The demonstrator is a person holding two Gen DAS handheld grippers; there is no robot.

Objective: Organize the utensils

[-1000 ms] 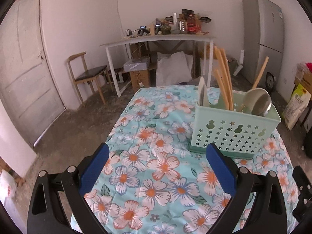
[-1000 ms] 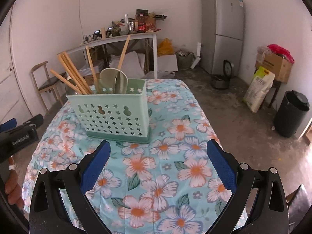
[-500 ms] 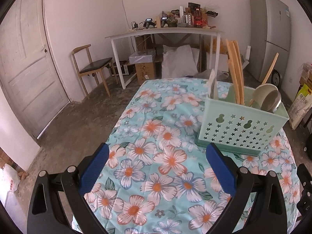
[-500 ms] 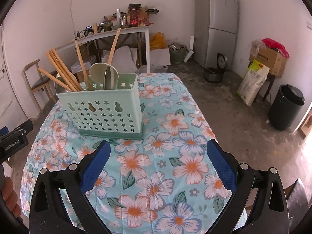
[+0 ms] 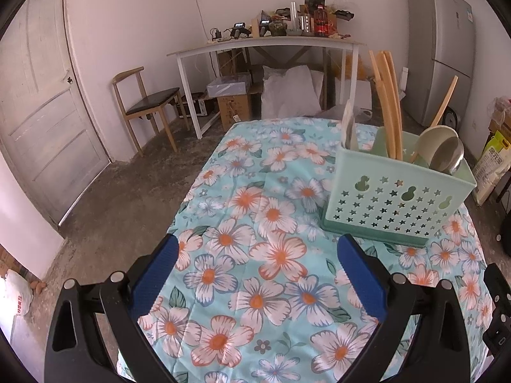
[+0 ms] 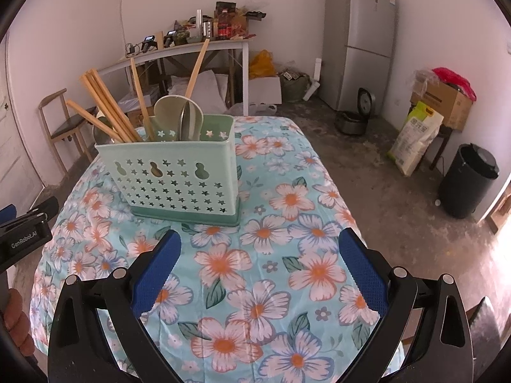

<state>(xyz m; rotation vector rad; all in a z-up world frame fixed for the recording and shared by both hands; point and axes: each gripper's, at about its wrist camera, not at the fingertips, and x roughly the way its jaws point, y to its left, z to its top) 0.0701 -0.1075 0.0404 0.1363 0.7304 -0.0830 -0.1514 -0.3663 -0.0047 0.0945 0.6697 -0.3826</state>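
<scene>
Left wrist view first: my left claw (image 5: 255, 249) hangs spread wide over the flowered tablecloth (image 5: 255, 210), pinching nothing. To its right the pale green utensil caddy (image 5: 399, 198) stands upright on the cloth, well apart from my pads, with wooden chopsticks (image 5: 388, 102), a flat pale utensil (image 5: 348, 124), a wood-handled ladle (image 5: 437, 137) and a metal spoon bowl (image 5: 448, 156) standing in it. I see no loose utensil on the cloth, so I judge the sorting is nearly or fully done.

Right wrist view: at the far left my other tool's black body (image 6: 25, 236) reads "GenRobot.AI". My right claw (image 6: 260, 249) is also spread and empty, with the caddy (image 6: 179, 178) just ahead on the left.

The risk I judge: the caddy looks light and top-heavy, with long sticks leaning left. A careless sweep of either claw against those handles could tip it or drag the loose cloth. The yellow-green sack (image 6: 415, 137) by the wall carries print too small to read.
</scene>
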